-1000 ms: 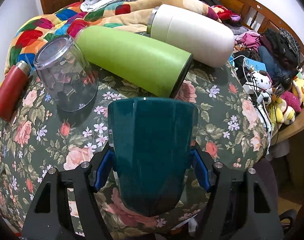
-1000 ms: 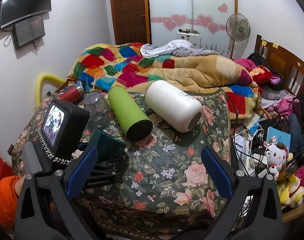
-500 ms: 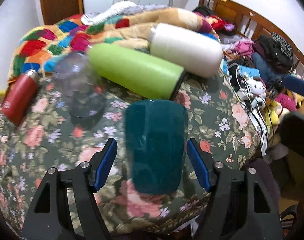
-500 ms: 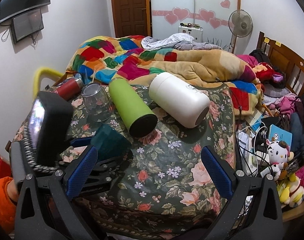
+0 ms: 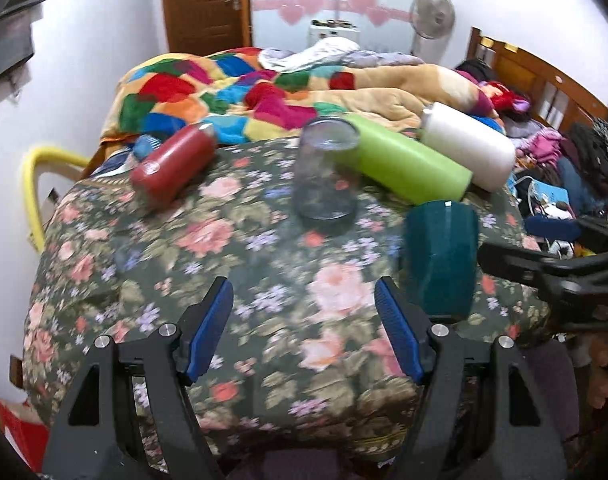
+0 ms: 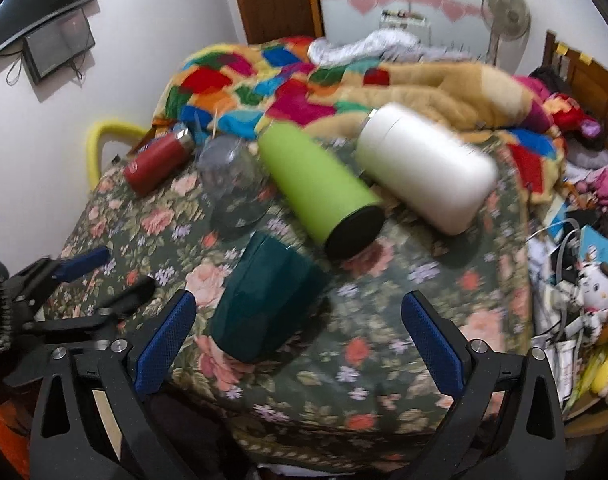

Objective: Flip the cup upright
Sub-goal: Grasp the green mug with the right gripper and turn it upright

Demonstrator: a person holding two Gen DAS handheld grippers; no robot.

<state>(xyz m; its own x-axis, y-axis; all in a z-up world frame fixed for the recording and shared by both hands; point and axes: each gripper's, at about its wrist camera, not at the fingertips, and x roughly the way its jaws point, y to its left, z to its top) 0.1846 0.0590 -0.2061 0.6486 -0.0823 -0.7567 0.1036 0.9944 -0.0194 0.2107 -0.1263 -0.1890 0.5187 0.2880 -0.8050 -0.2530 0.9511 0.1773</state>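
Observation:
A dark teal cup [image 5: 440,258] stands mouth down on the floral tablecloth [image 5: 240,264], near the front right; in the right wrist view it [image 6: 260,300] sits just ahead of the left finger. My left gripper [image 5: 304,330] is open and empty, to the left of the cup and apart from it. My right gripper [image 6: 300,340] is open and empty, with the cup at its left side. A clear glass [image 5: 324,174] stands mouth down behind.
A green bottle [image 5: 403,164], a white bottle [image 5: 465,146] and a red bottle [image 5: 172,164] lie on their sides at the back of the table. A quilt-covered bed [image 5: 264,88] lies behind. Clutter and toys [image 6: 591,280] sit to the right.
My left gripper has opened, let go of the teal cup and pulled back to the left. The cup now stands free on the cloth. My right gripper has moved in toward it.

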